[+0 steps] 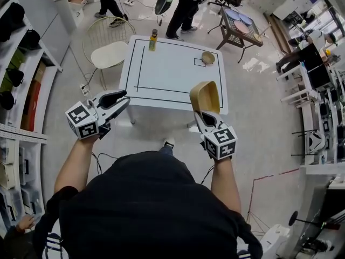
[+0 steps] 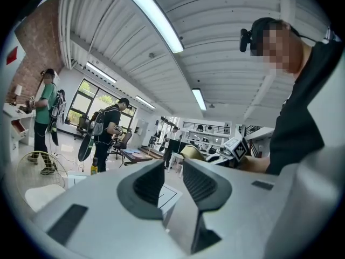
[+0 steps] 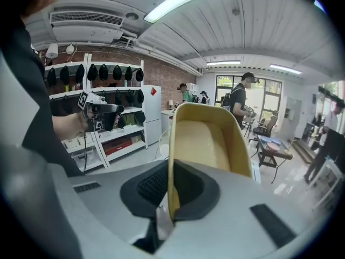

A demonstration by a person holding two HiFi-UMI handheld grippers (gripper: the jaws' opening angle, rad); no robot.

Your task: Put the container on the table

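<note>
Open workshop floor, pale and glossy, with shelving along one side and people standing beyond the table's far end. Right gripper clenched on the wall of a tan, deep, round-cornered container. In the right gripper view one ribbed black pad sits outside the wall, the other inside the rim, with the wall pinched between. Container held on edge, mouth turned sideways, up in the air in front of the person. In the head view it overlaps the near edge of the white square table, but I judge it not set down. Its walls look smooth, matte, thin and moulded; plastic or similar, cannot tell which. Nothing inside it. Left gripper carries nothing, jaws a narrow slit apart, held off the table's near left corner. Table top is flat and white, marked with black tape lines and a small taped square. A small tan bowl sits at that square's edge, and a yellow-green bottle stands upright at the far edge. Task state: pickup done, carry under way. Left to do: bring it over the top, level it, lower it, let go.
</note>
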